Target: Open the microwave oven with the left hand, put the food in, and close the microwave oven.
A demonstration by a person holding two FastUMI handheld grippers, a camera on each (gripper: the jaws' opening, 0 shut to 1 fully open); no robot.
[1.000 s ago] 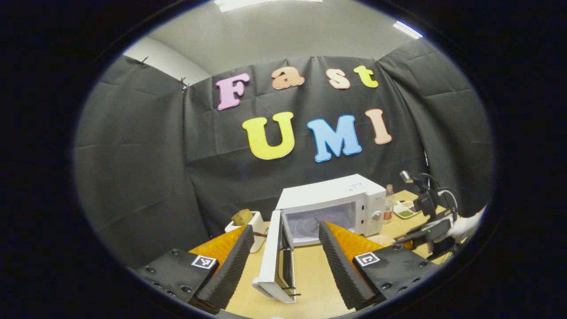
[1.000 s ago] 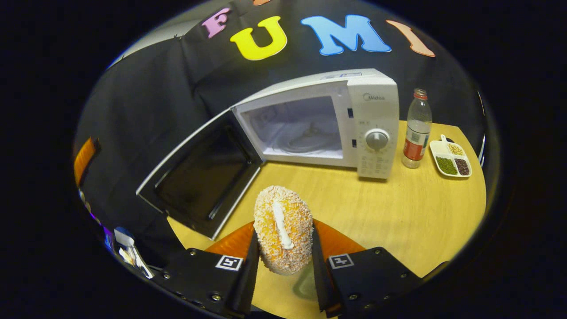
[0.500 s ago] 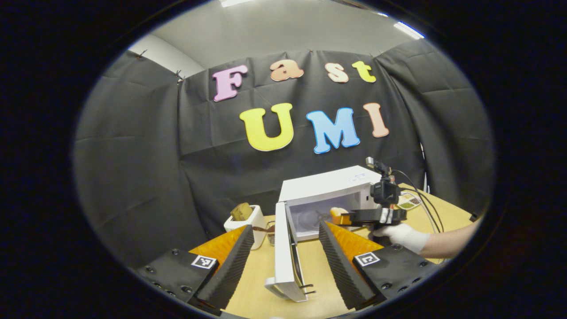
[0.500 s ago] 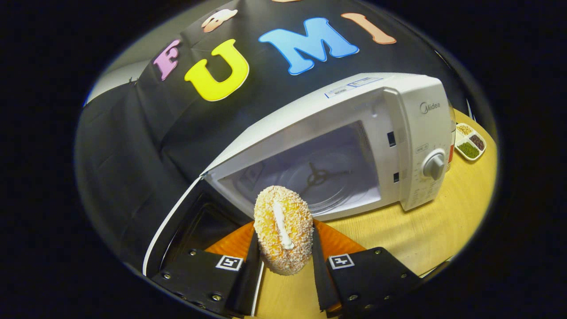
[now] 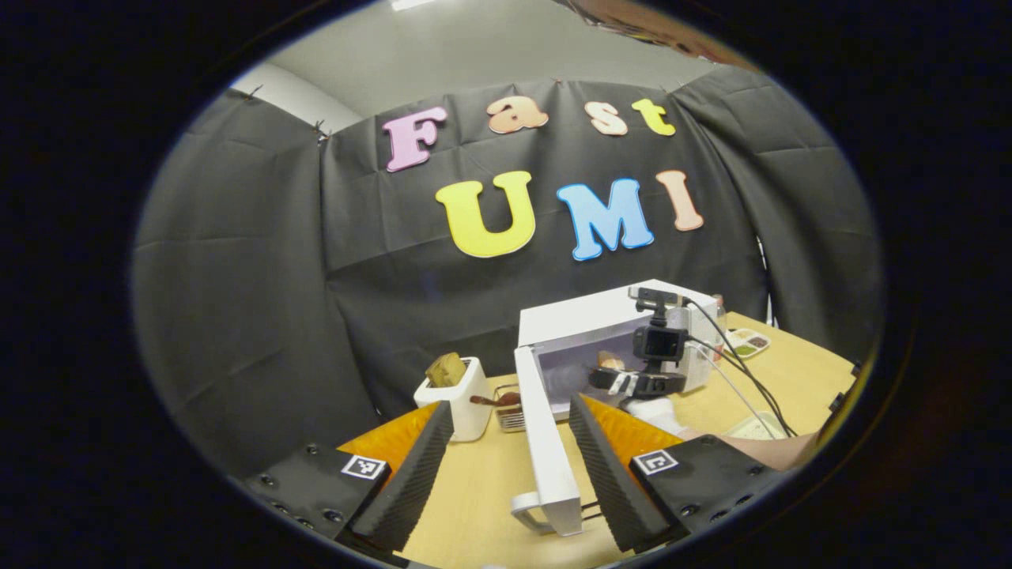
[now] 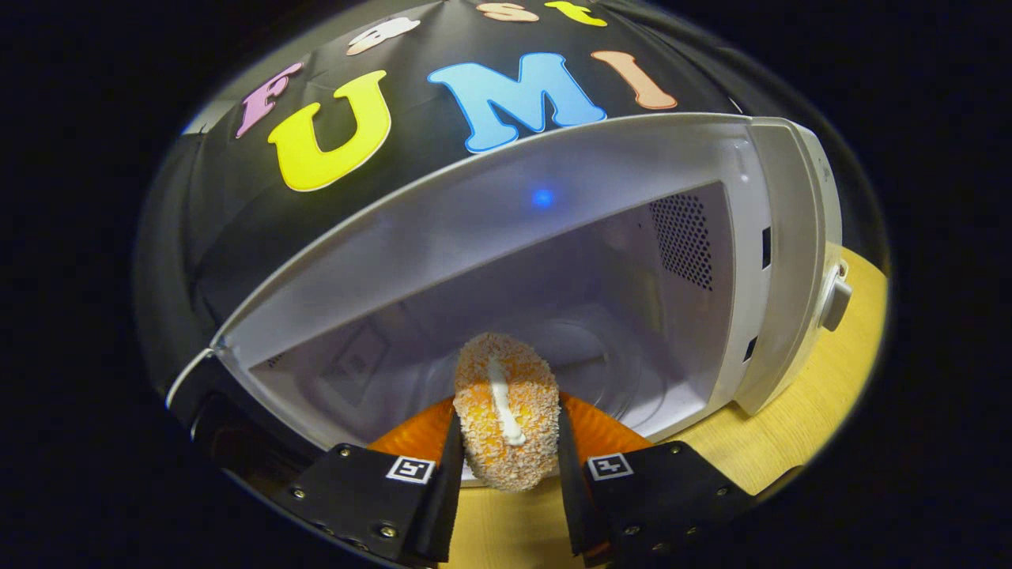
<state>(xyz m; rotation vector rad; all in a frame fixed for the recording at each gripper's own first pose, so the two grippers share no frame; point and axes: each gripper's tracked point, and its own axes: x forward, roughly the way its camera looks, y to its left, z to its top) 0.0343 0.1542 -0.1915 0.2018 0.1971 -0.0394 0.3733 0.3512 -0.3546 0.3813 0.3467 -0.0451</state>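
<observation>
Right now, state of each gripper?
Left gripper: open, holding nothing.
Right gripper: closed on the crumbed pastry, at the microwave mouth.

Right gripper [image 6: 506, 474] moved from over the desk [image 6: 798, 411] up to the microwave [image 6: 783, 261] mouth; the crumbed pastry [image 6: 506, 419] between its fingers now sits at the cavity opening. In the left gripper view, the open door [image 5: 545, 450] has shifted right, edge-on.
</observation>
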